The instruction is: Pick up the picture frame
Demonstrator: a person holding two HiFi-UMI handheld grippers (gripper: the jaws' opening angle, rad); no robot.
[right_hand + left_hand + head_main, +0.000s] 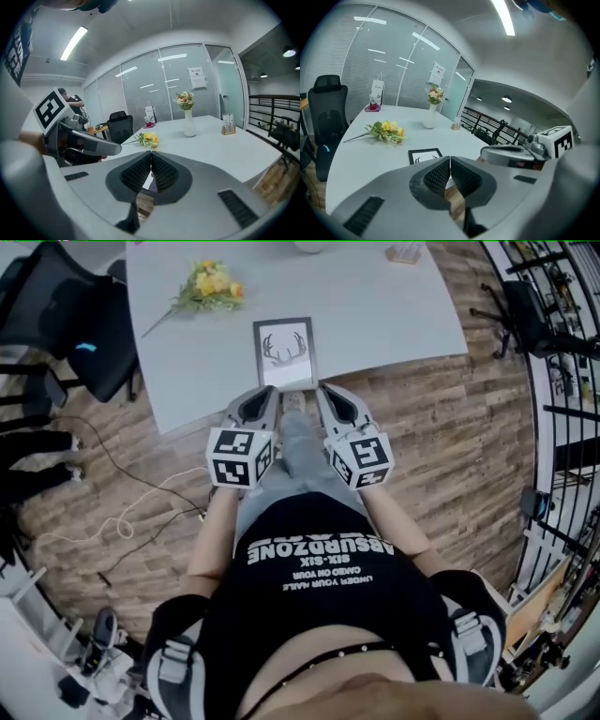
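Wooden floor surrounds a white table (375,306); the antler-print picture frame (285,351) lies flat on it, just ahead of the left gripper (270,392) and right gripper (324,390). The person's shirt (314,577) reads ABSURDZONE. Left gripper view: jaws together, empty, frame just beyond. Right gripper view: jaws together, empty.

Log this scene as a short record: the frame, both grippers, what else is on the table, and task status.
picture frame: lies flat on the white table, close to its near edge, antler drawing facing up
left gripper: shut, empty, at the table edge just short of the frame
right gripper: shut, empty, beside the left one
also on table: yellow flower bunch lying down; white vase with flowers upright, farther back
task status: frame not yet picked up
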